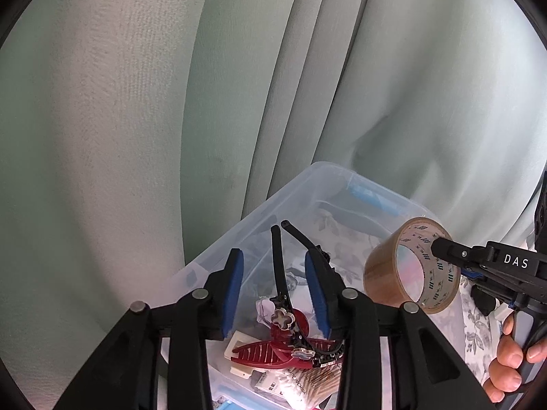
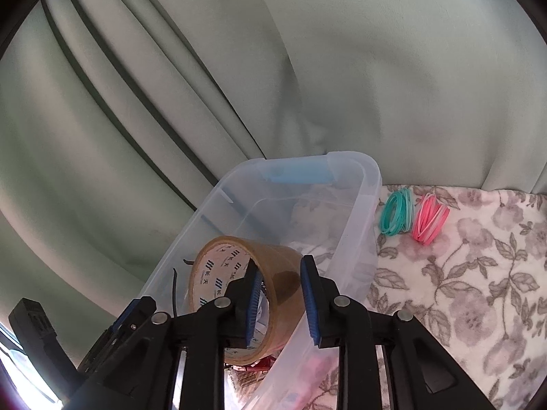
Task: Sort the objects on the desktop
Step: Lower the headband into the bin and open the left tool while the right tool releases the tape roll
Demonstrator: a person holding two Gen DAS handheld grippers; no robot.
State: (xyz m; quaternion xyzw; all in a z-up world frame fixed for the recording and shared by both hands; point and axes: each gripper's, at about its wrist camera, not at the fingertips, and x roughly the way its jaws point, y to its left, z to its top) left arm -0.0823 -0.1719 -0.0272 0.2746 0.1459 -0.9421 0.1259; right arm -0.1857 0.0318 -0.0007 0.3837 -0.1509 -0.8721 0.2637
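Observation:
A clear plastic bin (image 1: pixel 239 229) (image 2: pixel 362 212) stands on a floral cloth. My right gripper (image 2: pixel 278 294) is shut on a roll of brown tape (image 2: pixel 239 283), one finger inside the ring, and holds it over the bin's near rim. The roll (image 1: pixel 410 266) and the right gripper (image 1: pixel 454 256) also show at the right of the left wrist view. My left gripper (image 1: pixel 275 290) is open above the bin. Between its fingers, lower in the bin, lie black hair clips (image 1: pixel 280 266) and a red claw clip (image 1: pixel 273 352).
Teal bands (image 2: pixel 396 212) and pink bands (image 2: pixel 429 218) lie on the floral cloth (image 2: pixel 461 273) right of the bin. A pale green curtain (image 1: pixel 205 85) hangs close behind. White cards and packets (image 1: pixel 301 382) lie in the bin's near end.

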